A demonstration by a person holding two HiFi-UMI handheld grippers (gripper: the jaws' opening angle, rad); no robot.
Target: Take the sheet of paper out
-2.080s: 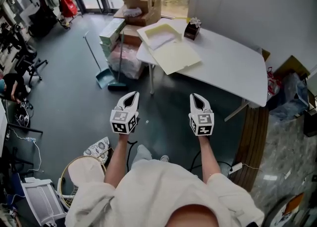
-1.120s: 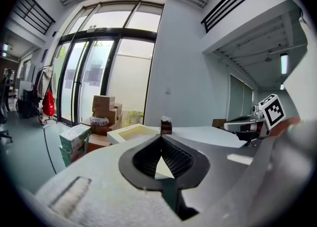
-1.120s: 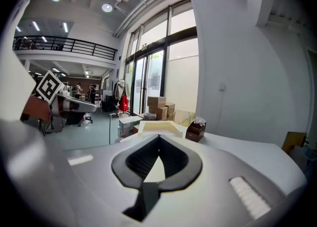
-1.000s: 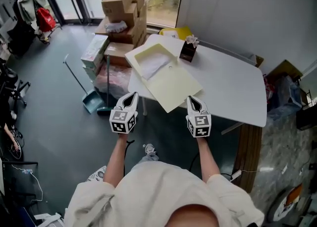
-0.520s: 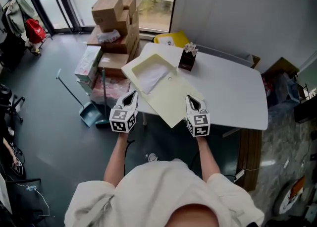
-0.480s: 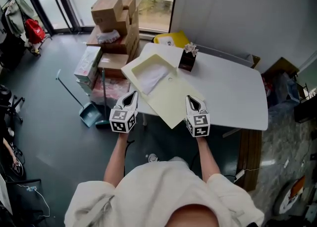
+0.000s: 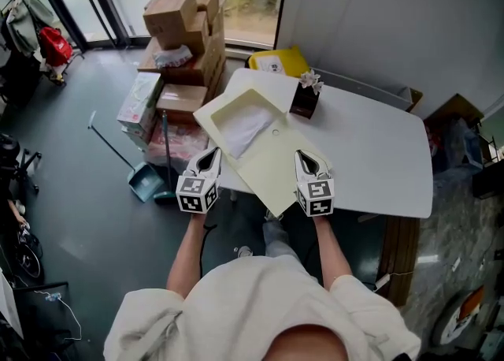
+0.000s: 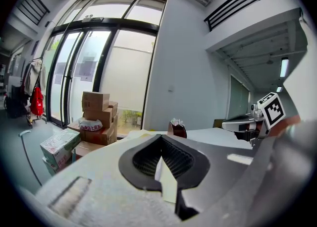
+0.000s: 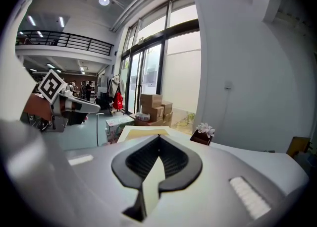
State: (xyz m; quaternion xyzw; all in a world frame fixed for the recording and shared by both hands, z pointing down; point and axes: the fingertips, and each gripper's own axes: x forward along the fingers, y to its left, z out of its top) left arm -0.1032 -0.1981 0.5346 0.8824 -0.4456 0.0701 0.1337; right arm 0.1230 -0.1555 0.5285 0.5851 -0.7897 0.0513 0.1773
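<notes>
A pale yellow folder (image 7: 272, 158) lies open on the white table (image 7: 370, 154), its near corner hanging over the table's front edge. A white sheet of paper (image 7: 242, 127) rests in the folder's far half. My left gripper (image 7: 209, 156) is shut and empty, just off the table's near left edge beside the folder. My right gripper (image 7: 305, 158) is shut and empty too, with its tips over the folder's near right edge. In the left gripper view my left gripper (image 8: 160, 139) points at the table, and in the right gripper view my right gripper (image 9: 159, 139) does the same.
A dark box with a white flower-like tuft (image 7: 304, 99) stands on the table behind the folder. Stacked cardboard boxes (image 7: 179, 16) and a dustpan with broom (image 7: 146, 184) sit on the floor to the left. A yellow object (image 7: 276, 60) lies behind the table by the wall.
The person has walked up to the table. Both grippers came forward together, from over the floor to the table's near edge, and stayed shut.
</notes>
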